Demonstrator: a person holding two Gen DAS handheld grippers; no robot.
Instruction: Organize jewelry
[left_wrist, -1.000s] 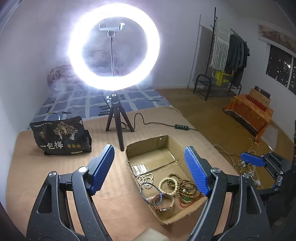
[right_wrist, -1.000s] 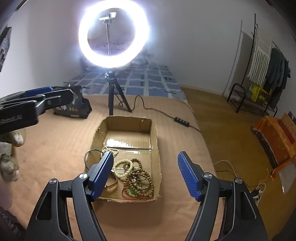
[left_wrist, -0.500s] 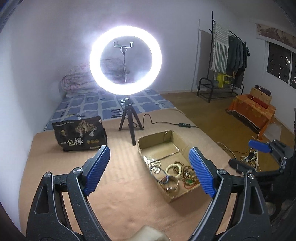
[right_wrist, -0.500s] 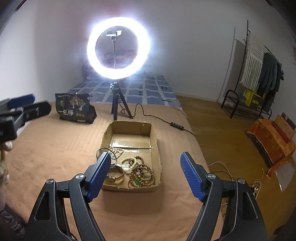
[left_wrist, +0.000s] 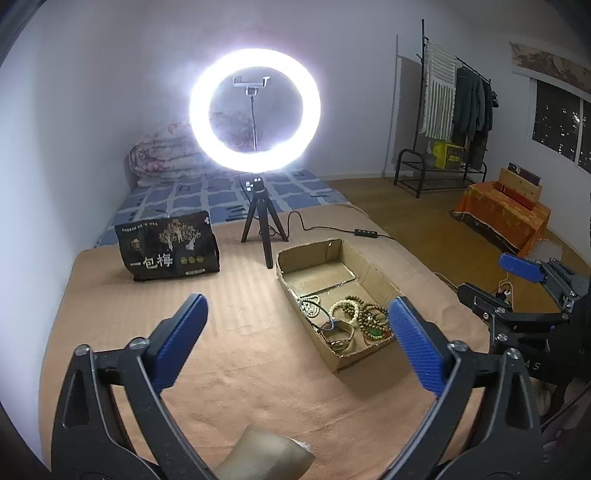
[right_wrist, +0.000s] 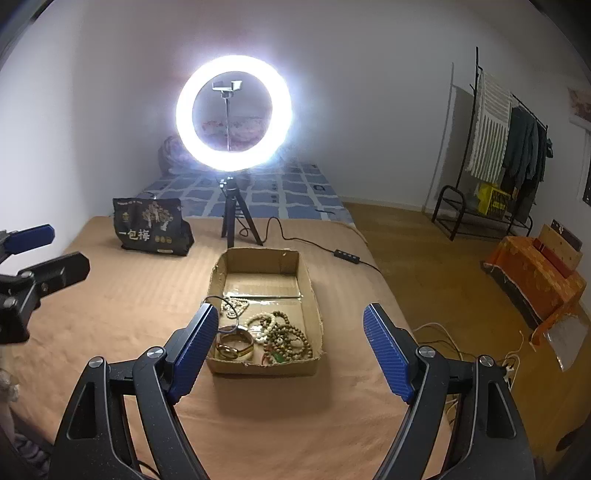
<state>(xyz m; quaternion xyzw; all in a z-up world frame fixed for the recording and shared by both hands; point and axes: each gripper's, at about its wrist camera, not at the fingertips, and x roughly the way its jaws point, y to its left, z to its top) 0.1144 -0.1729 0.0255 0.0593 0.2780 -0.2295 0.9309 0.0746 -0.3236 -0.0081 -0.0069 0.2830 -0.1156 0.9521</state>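
Note:
A shallow cardboard box (left_wrist: 373, 275) lies on the tan bed cover; it also shows in the right wrist view (right_wrist: 312, 291). Its near half holds several bead bracelets (right_wrist: 284, 334), a pearl strand (right_wrist: 232, 308), a gold bangle (right_wrist: 236, 345) and a thin dark hoop (left_wrist: 321, 314). My left gripper (left_wrist: 295, 339) is open and empty, held above the cover, left of and nearer than the box. My right gripper (right_wrist: 290, 350) is open and empty, above the box's near end. Each gripper shows at the edge of the other's view: the right one (left_wrist: 517, 291), the left one (right_wrist: 37, 254).
A lit ring light on a small tripod (left_wrist: 255, 110) stands behind the box, its cable and switch (left_wrist: 365, 232) running right. A black printed bag (left_wrist: 166, 249) stands at the back left. A clothes rack (right_wrist: 495, 155) and an orange-covered stand (right_wrist: 535, 280) are on the wooden floor to the right.
Both grippers have pulled back and up from the box, so it looks smaller and farther. Both stay open and empty. The jewelry has not moved.

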